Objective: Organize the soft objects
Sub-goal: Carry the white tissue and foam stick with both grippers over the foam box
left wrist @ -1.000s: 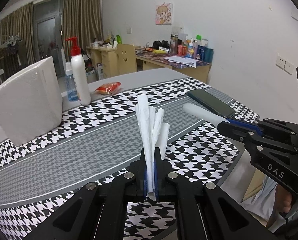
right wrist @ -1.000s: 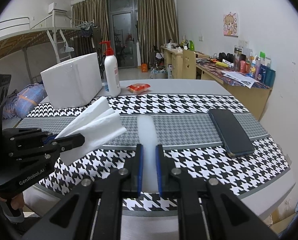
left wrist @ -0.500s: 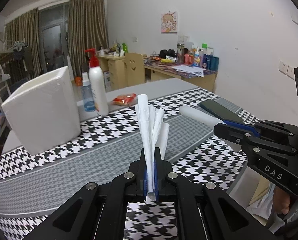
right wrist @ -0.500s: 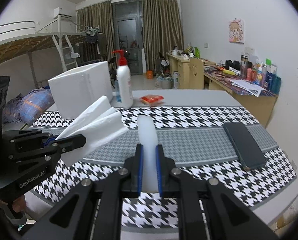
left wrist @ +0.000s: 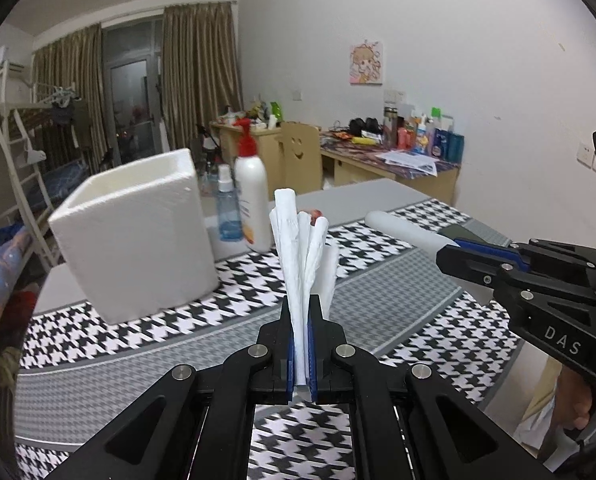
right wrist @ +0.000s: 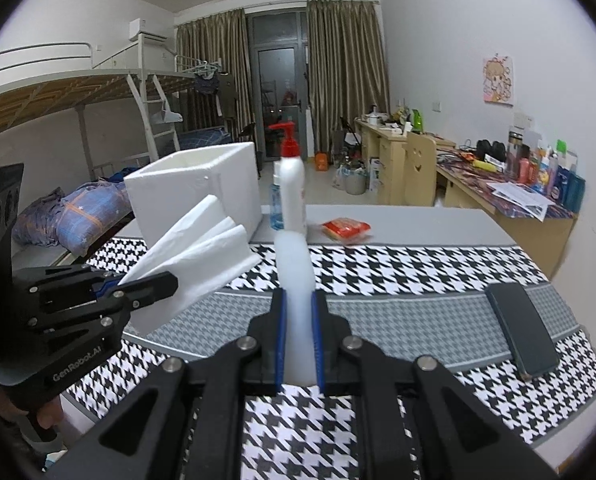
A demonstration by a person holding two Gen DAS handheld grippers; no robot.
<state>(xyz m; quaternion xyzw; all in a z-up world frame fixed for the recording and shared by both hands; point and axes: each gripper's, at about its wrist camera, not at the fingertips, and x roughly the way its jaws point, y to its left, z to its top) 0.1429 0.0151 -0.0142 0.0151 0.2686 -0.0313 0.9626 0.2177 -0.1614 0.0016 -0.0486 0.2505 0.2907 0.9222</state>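
Two bottles (right wrist: 292, 188), one foam box (right wrist: 196, 190), one phone (right wrist: 521, 330), one red packet (right wrist: 346, 229).

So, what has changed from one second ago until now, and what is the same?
Both grippers rose together and came nearer the white foam box. The left gripper stays shut on the folded tissue, the right gripper on the white foam piece. Nothing was let go. The phone, the pump bottle and the red packet did not move on the table.
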